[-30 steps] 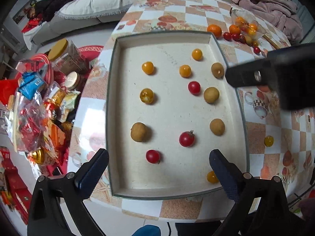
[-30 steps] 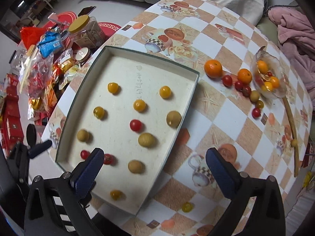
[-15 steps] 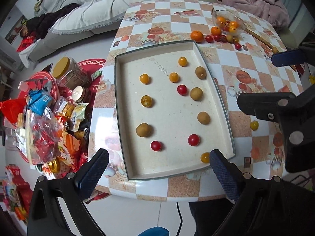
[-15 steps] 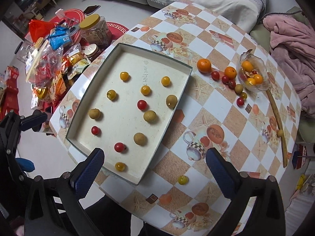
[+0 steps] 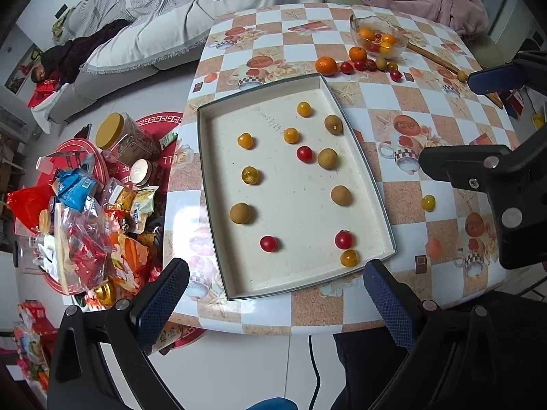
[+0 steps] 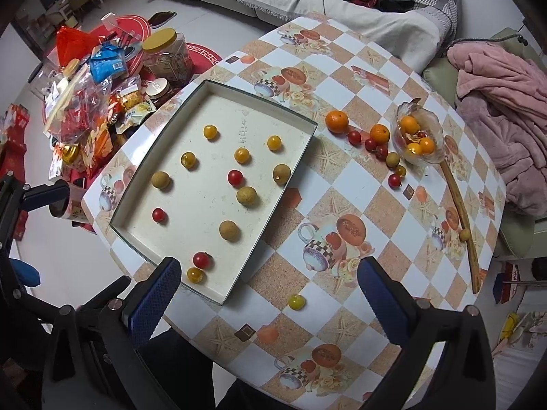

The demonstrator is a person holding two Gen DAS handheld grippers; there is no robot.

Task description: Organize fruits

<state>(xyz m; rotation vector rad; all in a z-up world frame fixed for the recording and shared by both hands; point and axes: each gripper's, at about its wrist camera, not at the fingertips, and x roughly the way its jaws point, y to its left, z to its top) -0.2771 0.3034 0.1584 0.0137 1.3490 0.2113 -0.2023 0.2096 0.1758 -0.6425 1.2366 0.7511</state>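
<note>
Both tools pulled back – left tool [image 5: 275,294], right tool [image 6: 268,292] spread, tray [image 5: 218,232] writing unreadable

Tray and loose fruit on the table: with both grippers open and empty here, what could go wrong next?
1. The fruits in the tray are round and lie loose, so a nudge could scatter them.
2. The yellow tomato outside the tray lies on bare table near the front edge and might roll off.
3. The red tomato and yellow one touch, so gripping one may knock the other.
</note>
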